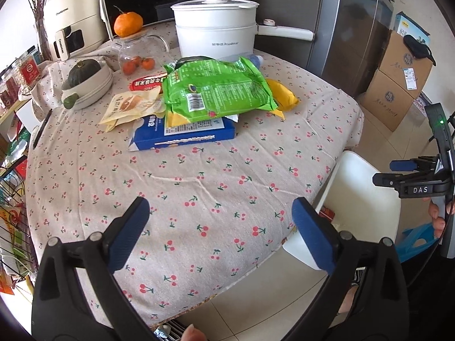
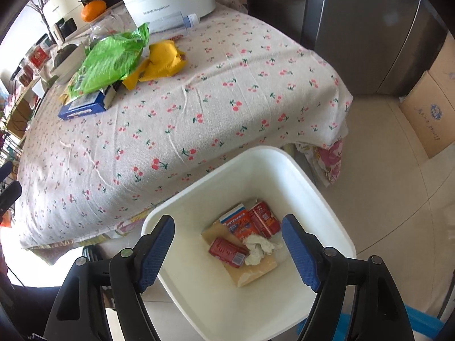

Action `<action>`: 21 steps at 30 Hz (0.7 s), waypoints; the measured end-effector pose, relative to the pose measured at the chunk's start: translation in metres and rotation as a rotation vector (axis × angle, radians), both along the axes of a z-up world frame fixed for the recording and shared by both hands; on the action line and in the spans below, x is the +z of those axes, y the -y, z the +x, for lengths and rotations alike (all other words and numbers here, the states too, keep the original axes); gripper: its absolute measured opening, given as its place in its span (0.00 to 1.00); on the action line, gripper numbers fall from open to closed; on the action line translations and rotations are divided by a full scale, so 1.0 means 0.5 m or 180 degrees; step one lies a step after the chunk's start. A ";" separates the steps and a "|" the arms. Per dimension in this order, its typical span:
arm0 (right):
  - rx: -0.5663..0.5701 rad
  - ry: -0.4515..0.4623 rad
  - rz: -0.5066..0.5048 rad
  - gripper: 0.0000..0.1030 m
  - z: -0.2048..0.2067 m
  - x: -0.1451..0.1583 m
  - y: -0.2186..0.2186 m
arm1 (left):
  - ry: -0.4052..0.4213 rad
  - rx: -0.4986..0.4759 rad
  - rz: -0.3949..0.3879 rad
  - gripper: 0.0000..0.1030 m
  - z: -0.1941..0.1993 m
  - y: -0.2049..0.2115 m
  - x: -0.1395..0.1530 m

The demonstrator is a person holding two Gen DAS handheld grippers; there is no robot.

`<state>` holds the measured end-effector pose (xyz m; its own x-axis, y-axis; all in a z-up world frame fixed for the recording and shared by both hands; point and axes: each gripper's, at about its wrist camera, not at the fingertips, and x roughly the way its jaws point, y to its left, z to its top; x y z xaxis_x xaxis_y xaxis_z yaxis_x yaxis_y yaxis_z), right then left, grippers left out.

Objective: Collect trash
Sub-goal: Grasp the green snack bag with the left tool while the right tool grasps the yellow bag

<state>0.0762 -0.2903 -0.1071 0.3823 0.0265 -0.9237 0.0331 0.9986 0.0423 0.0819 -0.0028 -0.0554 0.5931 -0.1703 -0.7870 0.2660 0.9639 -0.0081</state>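
Both tongs (image 2: 227,248) gape, seemingly empty.

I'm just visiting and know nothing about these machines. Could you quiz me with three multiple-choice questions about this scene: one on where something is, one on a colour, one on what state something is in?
1. Where is the white bin?
A. On the table
B. On the floor beside the table
C. On top of the fridge

2. What colour is the big snack bag lying on top of the pile?
A. Green
B. Purple
C. Black

3. What is the right claw doing?
A. Gripping a red can
B. Shut with nothing in it
C. Open and empty above the bin

Answers:
1. B, the bin stands on the tiles next to the tablecloth's edge.
2. A, the bag is bright green.
3. C, its blue pads stand apart with only the bin's contents far below.
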 end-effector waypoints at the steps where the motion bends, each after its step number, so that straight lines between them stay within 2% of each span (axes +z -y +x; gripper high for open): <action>1: 0.0006 0.0039 -0.0002 0.78 0.006 0.009 -0.006 | 0.0008 0.0033 -0.0002 0.97 0.007 -0.008 0.002; 6: 0.0083 0.0164 -0.0020 0.80 0.048 0.044 -0.027 | -0.0062 0.0048 -0.0059 0.97 0.063 -0.034 0.007; 11: 0.0147 0.0247 -0.0022 0.80 0.102 0.061 -0.053 | -0.0106 0.0033 -0.0421 0.96 0.134 -0.055 0.009; 13: 0.0156 0.0273 -0.0021 0.80 0.123 0.067 -0.063 | -0.0186 0.0061 -0.0573 0.91 0.167 -0.061 -0.006; 17: 0.0136 0.0277 -0.0005 0.80 0.159 0.070 -0.073 | -0.0354 0.0321 -0.1042 0.84 0.236 -0.088 -0.048; 21: 0.0093 0.0273 -0.0019 0.80 0.185 0.070 -0.076 | -0.0490 0.0519 -0.1299 0.80 0.290 -0.099 -0.082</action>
